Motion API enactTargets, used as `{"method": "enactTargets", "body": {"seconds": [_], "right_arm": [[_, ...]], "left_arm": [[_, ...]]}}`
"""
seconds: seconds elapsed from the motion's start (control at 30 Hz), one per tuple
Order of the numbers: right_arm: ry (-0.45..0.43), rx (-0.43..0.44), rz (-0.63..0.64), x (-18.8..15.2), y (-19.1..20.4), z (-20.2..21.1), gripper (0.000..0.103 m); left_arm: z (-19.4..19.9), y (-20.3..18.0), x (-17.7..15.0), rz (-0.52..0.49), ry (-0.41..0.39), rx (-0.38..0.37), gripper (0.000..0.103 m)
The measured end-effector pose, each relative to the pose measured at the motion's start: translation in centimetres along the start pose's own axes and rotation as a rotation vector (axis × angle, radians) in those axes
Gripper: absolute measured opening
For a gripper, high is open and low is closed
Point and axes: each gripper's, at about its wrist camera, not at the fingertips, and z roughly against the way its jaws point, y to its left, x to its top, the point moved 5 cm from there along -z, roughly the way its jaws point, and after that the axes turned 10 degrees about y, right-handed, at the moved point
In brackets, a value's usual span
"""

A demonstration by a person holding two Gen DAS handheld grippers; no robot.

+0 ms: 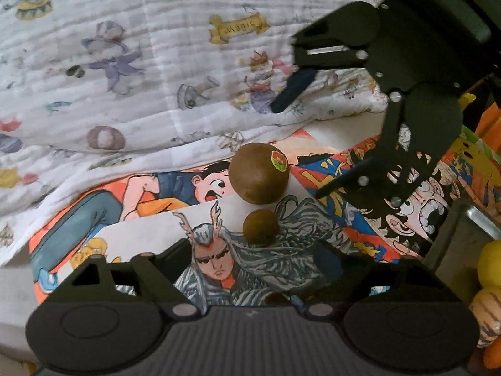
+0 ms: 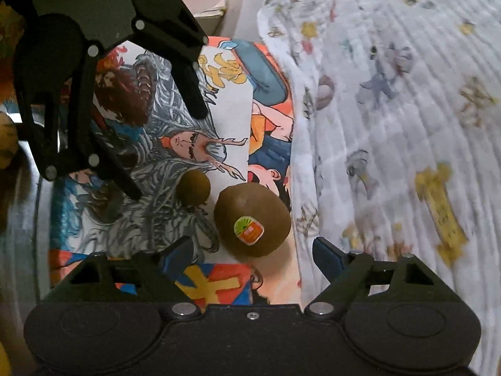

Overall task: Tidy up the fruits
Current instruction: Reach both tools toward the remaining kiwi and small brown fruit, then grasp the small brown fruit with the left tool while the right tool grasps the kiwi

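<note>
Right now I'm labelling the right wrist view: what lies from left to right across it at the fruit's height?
Left gripper → small brown fruit → stickered kiwi → printed white blanket.

There is one big brown kiwi (image 1: 258, 176) with one sticker (image 1: 279, 160) on it, near the middle of the picture, and one small brown round fruit (image 1: 261, 227) just below it. At the lower right edge sit one yellow fruit (image 1: 490, 263) and one striped fruit (image 1: 488, 315) by one metal tray (image 1: 476, 219). Two black grippers (image 1: 241, 257) (image 2: 250, 250) show, and one white cloth (image 1: 125, 62) with cartoon pictures fills the upper left.
</note>
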Motion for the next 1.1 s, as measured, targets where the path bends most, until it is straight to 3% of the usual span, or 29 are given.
{"method": "enactTargets", "body": {"seconds": [0.53, 0.77, 1.1], "right_arm": [[0.063, 0.036, 0.158, 2.3, -0.3, -3.7, 0.065], [0.062, 0.044, 0.178, 2.4, -0.3, -4.0, 0.065], [0.052, 0.031, 0.172, 2.1, -0.2, -3.7, 0.063]], "left_arm": [[-2.1, 0.5, 1.1, 0.048, -0.008, -0.098, 0.049], [-2.7, -0.1, 1.4, 0.042, -0.014, -0.105, 0.033], [-2.8, 0.4, 1.4, 0.073, -0.014, -0.117, 0.030]]}}
